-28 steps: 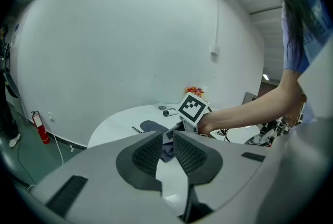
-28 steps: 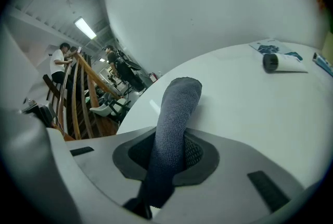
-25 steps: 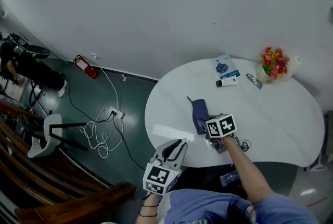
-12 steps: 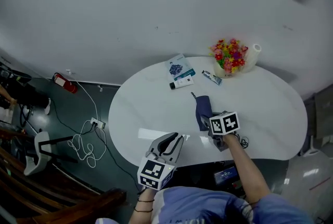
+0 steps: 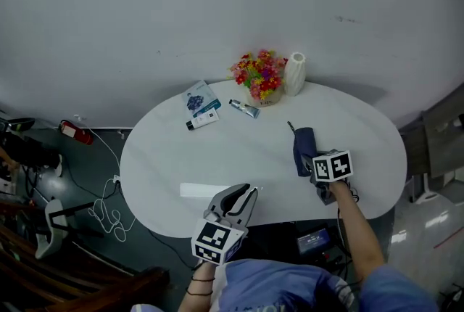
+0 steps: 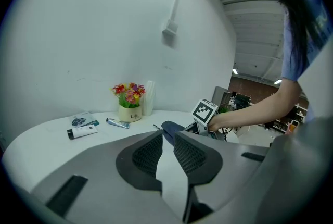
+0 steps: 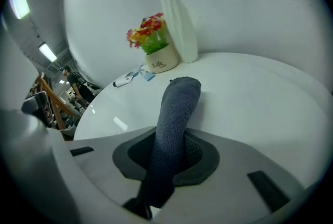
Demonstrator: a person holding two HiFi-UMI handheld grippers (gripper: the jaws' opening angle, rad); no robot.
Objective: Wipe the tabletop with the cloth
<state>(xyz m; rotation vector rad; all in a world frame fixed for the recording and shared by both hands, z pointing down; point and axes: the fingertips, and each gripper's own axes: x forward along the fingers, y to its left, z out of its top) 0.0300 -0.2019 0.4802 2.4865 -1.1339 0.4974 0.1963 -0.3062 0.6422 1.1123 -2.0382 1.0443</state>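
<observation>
Two grippers | right gripper (image 5: pixel 313 160) clamped on dark cloth (image 5: pixel 304 145), which lies on worktop (image 5: pixel 217 158) right half | left gripper (image 5: pixel 243 199) jaws slightly apart, empty, at front edge | change: cloth now further right, past flowers (image 5: pixel 259 75) | judgement: wiping stroke under way, left half pending.

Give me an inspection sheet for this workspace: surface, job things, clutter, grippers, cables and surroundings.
Surface: white rounded table, mostly bare, glossy.
Job's things: dark blue cloth lying on the table's right part, one end clamped.
Clutter: flower pot, white vase, small tube, booklet and white tube, all near the far edge.
Grippers: left gripper jaws slightly apart, empty, at the near edge; right gripper shut on the cloth.
Cables: white cable coiled on the floor at left; thin dark cord by the right gripper.
Surroundings: white wall, red extinguisher on the floor.
</observation>
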